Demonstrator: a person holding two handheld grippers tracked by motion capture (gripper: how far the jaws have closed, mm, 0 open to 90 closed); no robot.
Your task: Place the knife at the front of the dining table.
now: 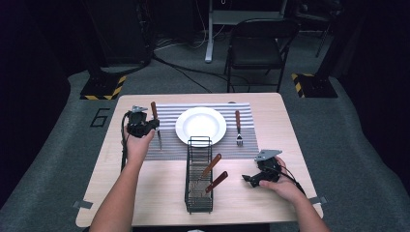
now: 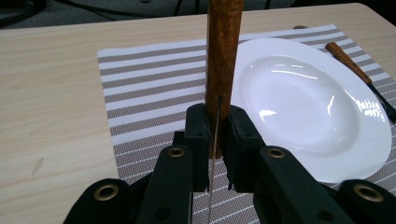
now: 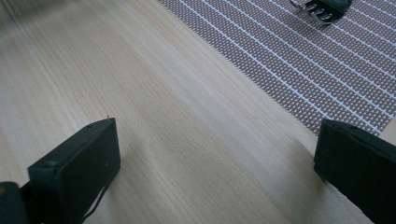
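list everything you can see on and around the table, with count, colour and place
table: 1, light wood, centre
placemat: 1, grey and white striped, far half of the table
plate: 1, white, middle of the placemat
knife: 1, wooden handle, left of the plate, held by the left claw
fork: 1, wooden handle, on the placemat right of the plate
wire caddy: 1, black, near centre of the table
utensils in the caddy: 2, wooden handles, leaning up and to the right
chair: 1, black, behind the table
left claw: 1, black, shut on the knife
right claw: 1, black, open over bare table
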